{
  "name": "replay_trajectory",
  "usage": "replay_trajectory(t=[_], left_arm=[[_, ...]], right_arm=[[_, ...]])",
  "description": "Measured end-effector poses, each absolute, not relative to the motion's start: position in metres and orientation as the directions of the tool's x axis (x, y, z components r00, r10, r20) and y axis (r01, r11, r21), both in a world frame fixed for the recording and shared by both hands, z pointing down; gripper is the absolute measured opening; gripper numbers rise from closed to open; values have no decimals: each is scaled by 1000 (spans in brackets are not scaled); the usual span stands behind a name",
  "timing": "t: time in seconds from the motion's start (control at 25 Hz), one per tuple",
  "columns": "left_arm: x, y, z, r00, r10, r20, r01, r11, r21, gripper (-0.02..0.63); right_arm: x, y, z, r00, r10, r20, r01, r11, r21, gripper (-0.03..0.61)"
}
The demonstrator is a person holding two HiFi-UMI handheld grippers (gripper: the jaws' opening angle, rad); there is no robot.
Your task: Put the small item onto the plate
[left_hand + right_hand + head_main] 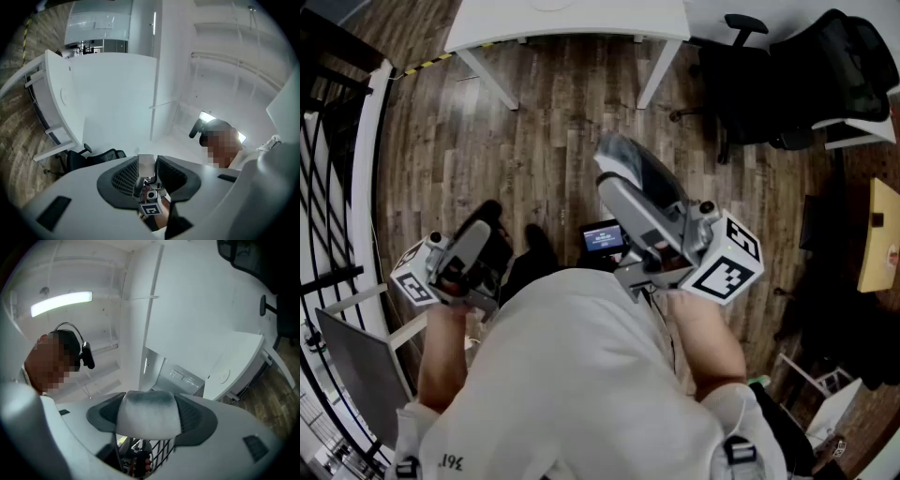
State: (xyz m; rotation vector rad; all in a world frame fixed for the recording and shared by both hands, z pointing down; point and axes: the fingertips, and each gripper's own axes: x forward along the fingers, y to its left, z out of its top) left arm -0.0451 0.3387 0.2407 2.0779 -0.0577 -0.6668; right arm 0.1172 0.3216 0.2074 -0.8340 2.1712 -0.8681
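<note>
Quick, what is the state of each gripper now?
Left gripper: slightly open, nothing between the jaws.
Right gripper: closed on a wide pale grey item.

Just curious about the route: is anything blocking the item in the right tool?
Nothing visible. The right tool holds the whitish item over the wood floor, short of the white table; I can't make out a plate.

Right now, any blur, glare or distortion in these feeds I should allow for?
Head view: fairly sharp but strongly fisheye, the floor planks bowing. Left gripper view: white walls wash out; the left claw is crisp. Right gripper view: the ceiling light glares, and the pale item gripped in the right claw is blurred at close range.
</note>
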Motion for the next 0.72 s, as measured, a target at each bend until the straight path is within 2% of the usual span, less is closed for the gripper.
replay_trajectory(t=[0.36, 0.72], left_arm=[[-35, 347, 226, 878, -232, -420, 205, -611, 764, 114], [-86, 347, 229, 877, -264, -401, 157, -631, 760, 114]], right_arm=[[124, 325, 209, -545, -766, -340, -311, 562, -767, 305], [74, 325, 211, -556, -783, -277, -379, 536, -755, 305]])
